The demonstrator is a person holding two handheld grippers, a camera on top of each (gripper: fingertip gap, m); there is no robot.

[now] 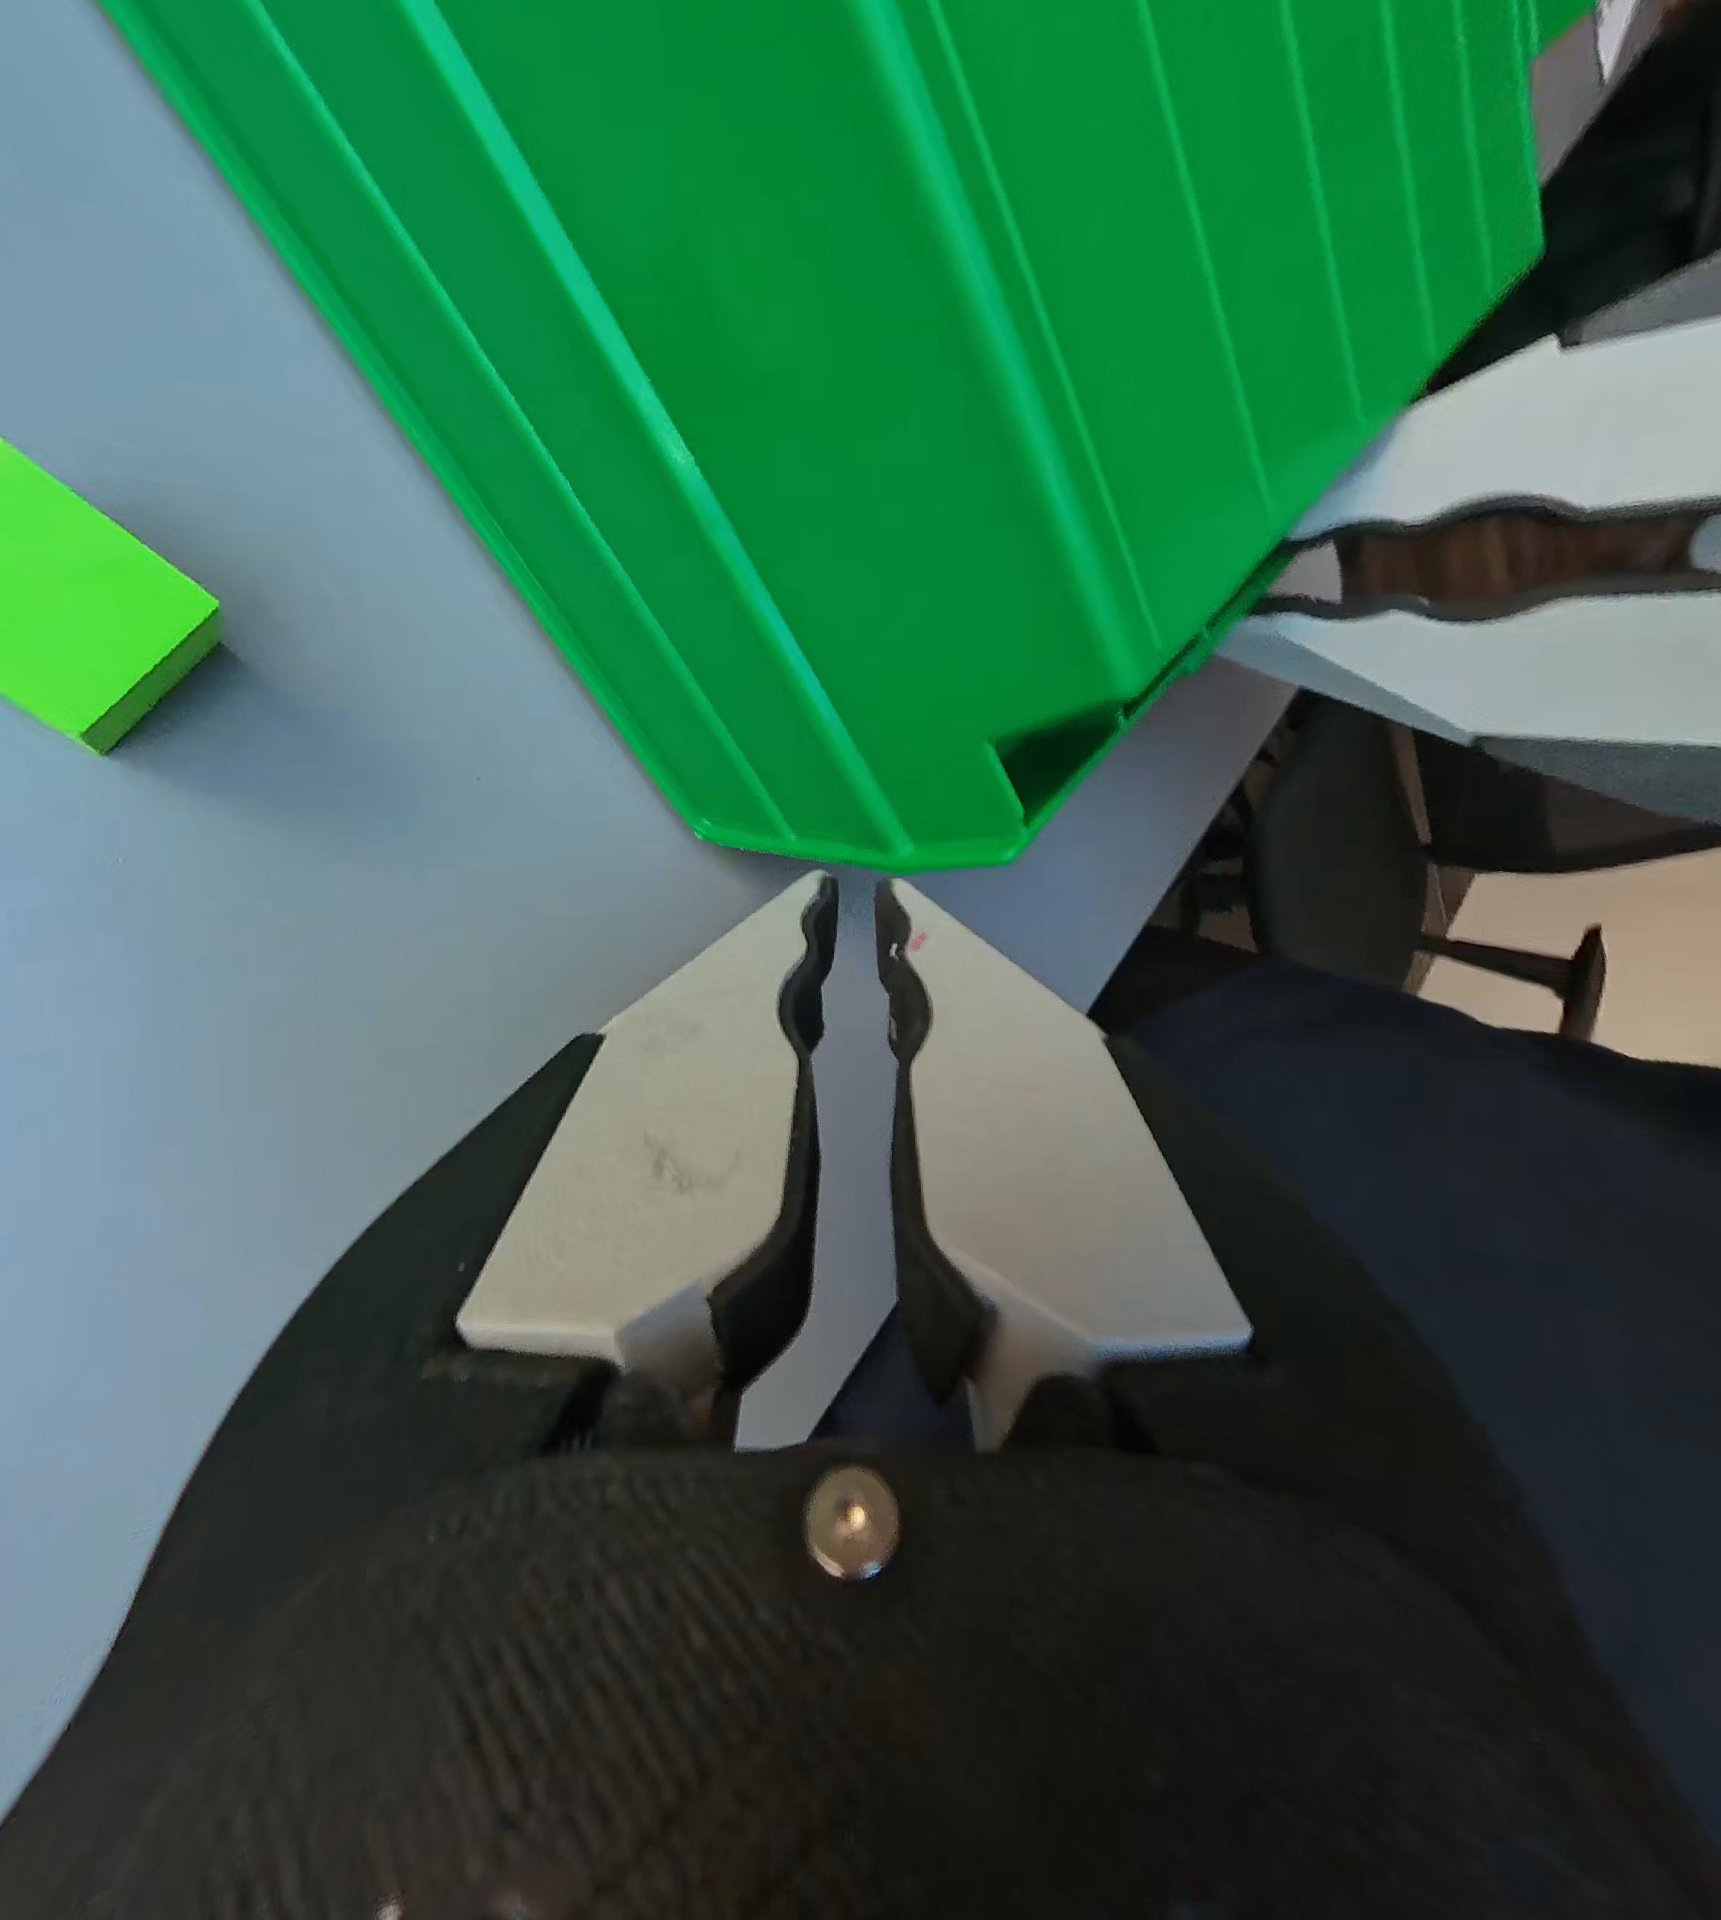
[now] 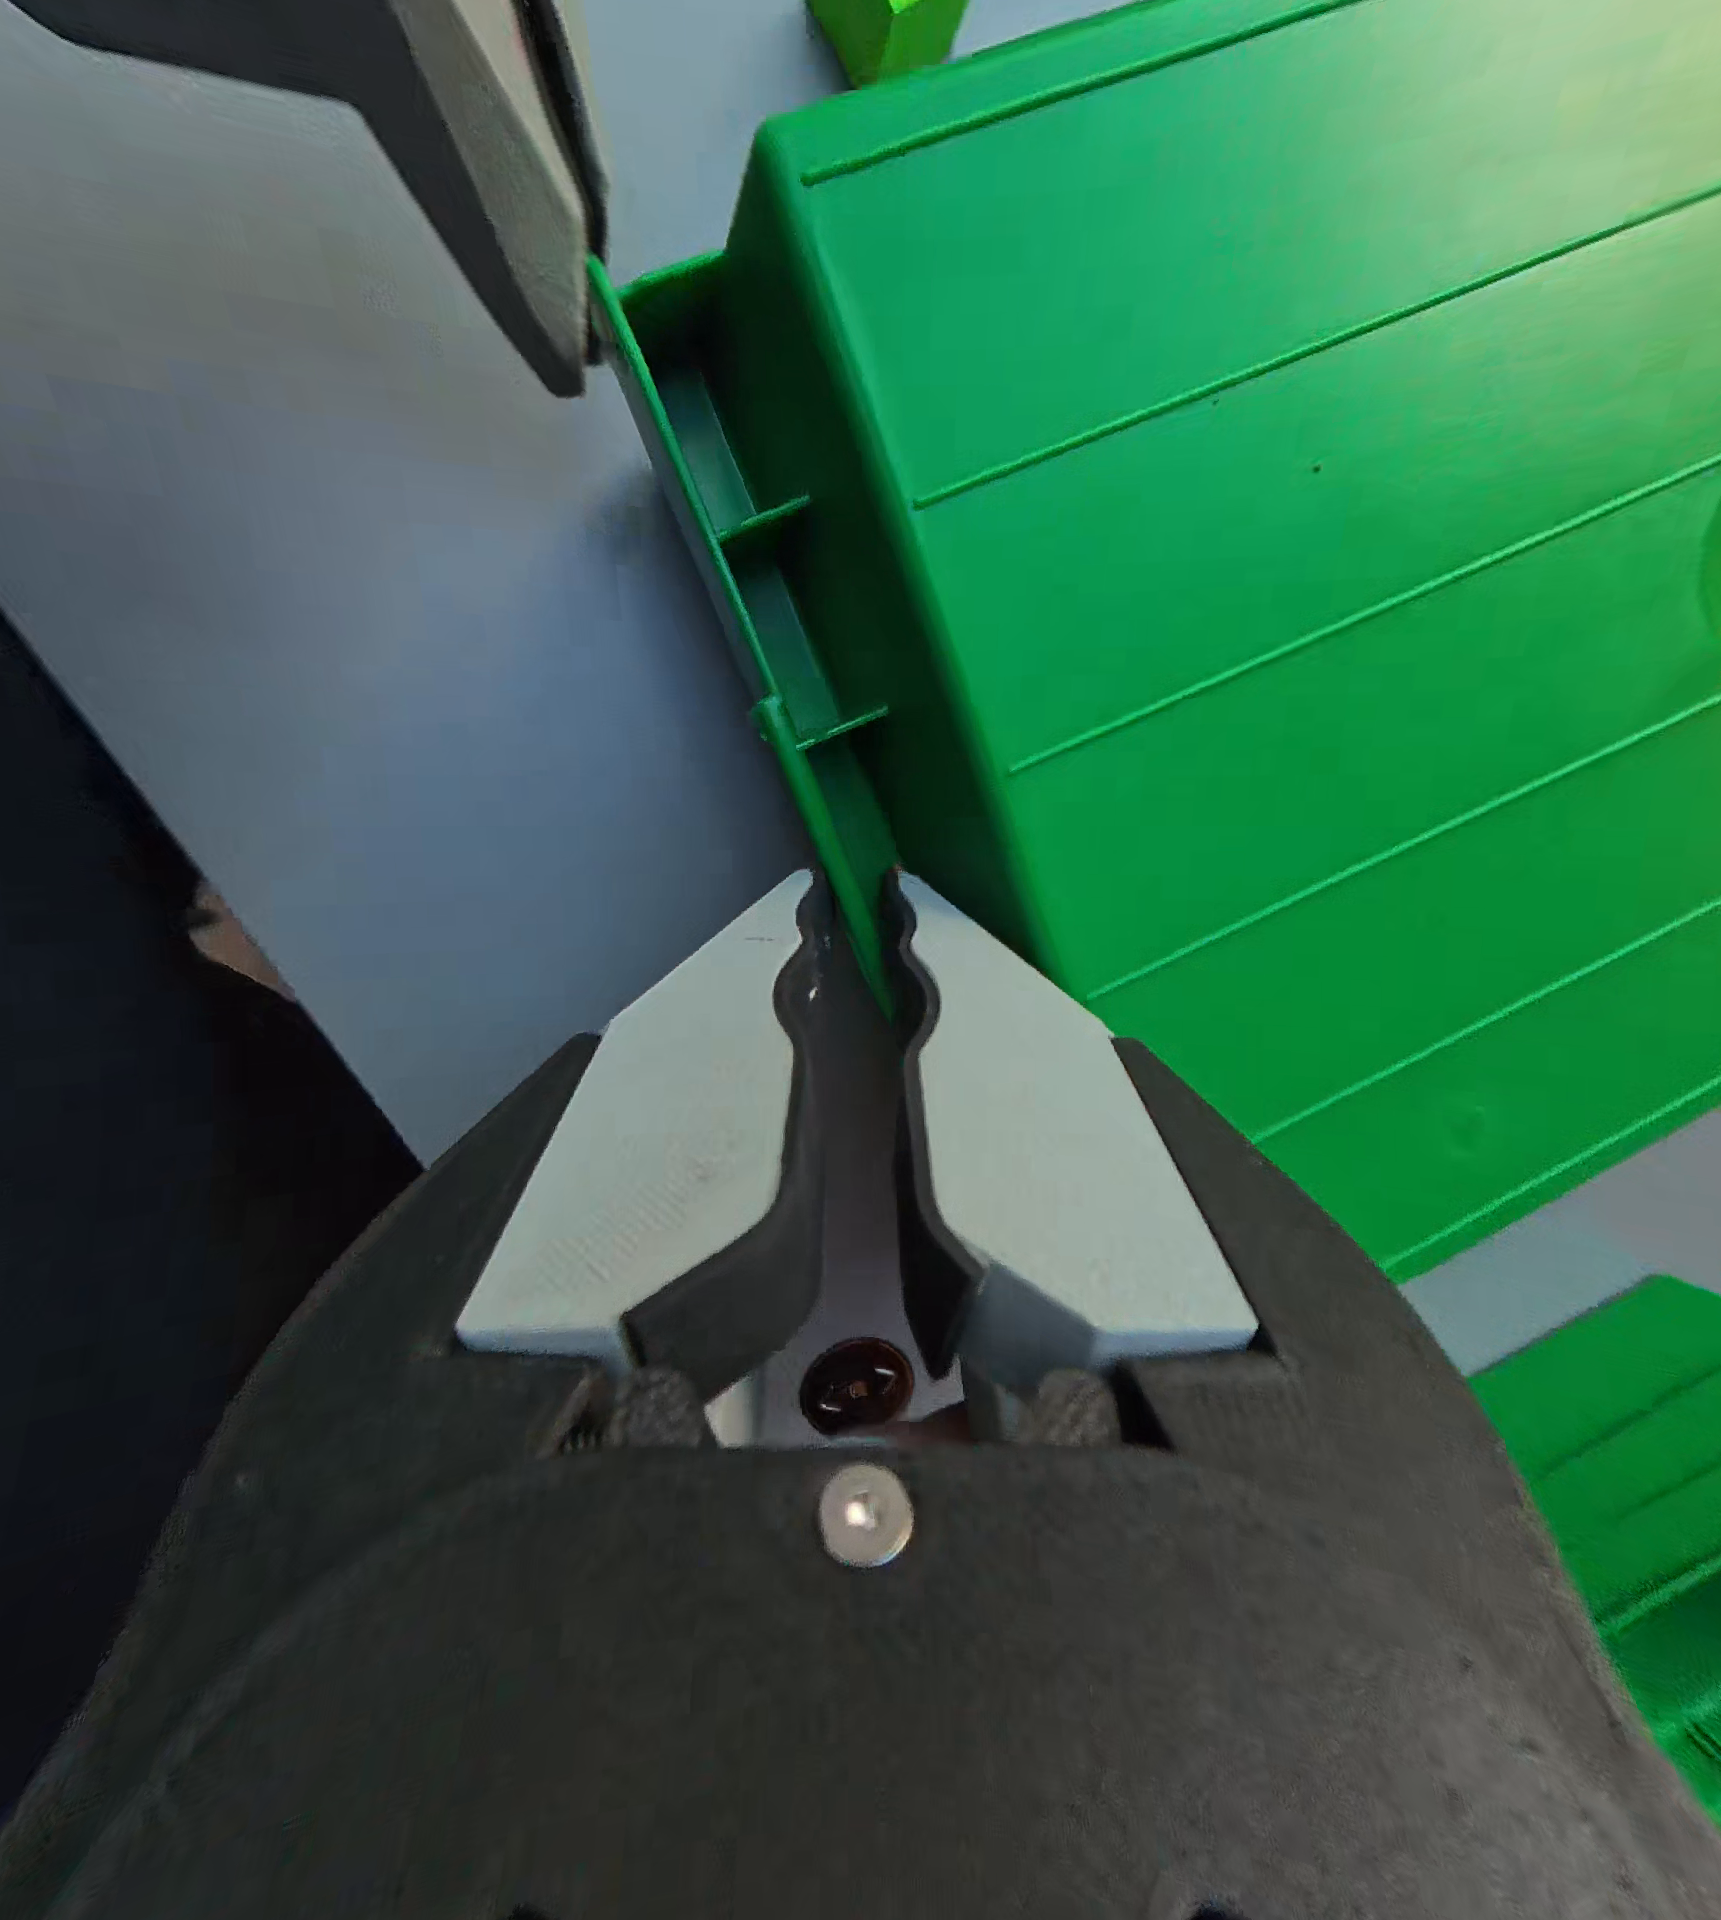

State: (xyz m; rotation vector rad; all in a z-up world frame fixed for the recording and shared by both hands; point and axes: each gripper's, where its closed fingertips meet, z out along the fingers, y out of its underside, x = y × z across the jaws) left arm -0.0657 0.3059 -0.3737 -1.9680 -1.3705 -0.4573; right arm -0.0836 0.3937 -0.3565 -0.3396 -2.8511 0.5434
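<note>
The right gripper (image 2: 858, 935) pinches the rim of the upturned green bin (image 2: 1355, 623) (ribbed underside up). The left gripper (image 1: 856, 896), jaws slightly apart and holding nothing, sits just near the bin's corner on the blue table (image 1: 212, 1039).

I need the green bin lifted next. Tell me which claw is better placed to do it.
Probably the right claw: its pads are closed on the rim of the green bin. The left claw sits just short of the bin's corner with table showing between its nearly closed fingers, gripping nothing.
</note>
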